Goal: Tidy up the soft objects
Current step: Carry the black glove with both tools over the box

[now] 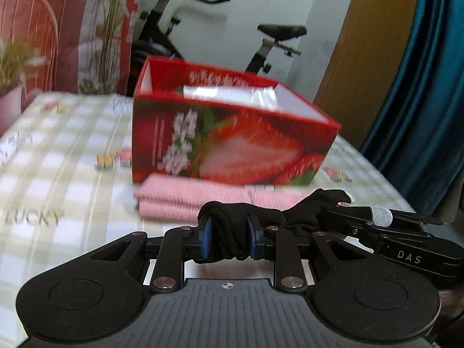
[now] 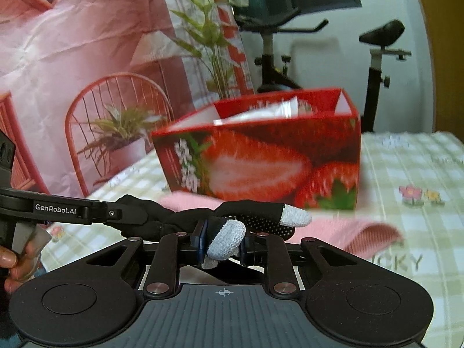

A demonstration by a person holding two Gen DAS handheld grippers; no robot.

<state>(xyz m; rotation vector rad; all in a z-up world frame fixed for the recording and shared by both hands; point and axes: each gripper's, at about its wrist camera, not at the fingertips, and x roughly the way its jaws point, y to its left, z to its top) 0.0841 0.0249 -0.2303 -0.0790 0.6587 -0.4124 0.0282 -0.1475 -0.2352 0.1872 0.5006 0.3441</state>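
Nearest to me, my left gripper (image 1: 226, 239) is clenched on the cuff end of a black knit glove (image 1: 243, 226), its blue pads (image 1: 207, 239) pressing the bunched fabric from both sides. From the right wrist view, my right gripper (image 2: 221, 242) is clamped on the finger end of the same black knit glove (image 2: 255, 217), with one grey fingertip (image 2: 227, 242) squeezed between the pads and a second grey tip poking out past them to the right. The glove stretches between the two grippers, held clear of the bed below. At the left edge of that view a person's hand (image 2: 11, 264) grips the handle of the left tool. Just beyond the glove, a folded pink knit cloth (image 1: 191, 200) lies flat on the checked bedspread (image 1: 58, 156), its far edge up against the foot of a red strawberry-printed box (image 1: 232, 139). The box stands open-topped, with something white and clear-wrapped inside that I cannot make out through the blur. Farther back are a printed pink backdrop (image 2: 87, 43) with a chair and plants on it, an exercise bike (image 1: 275, 37), and a blue curtain (image 1: 420, 101) at the right.
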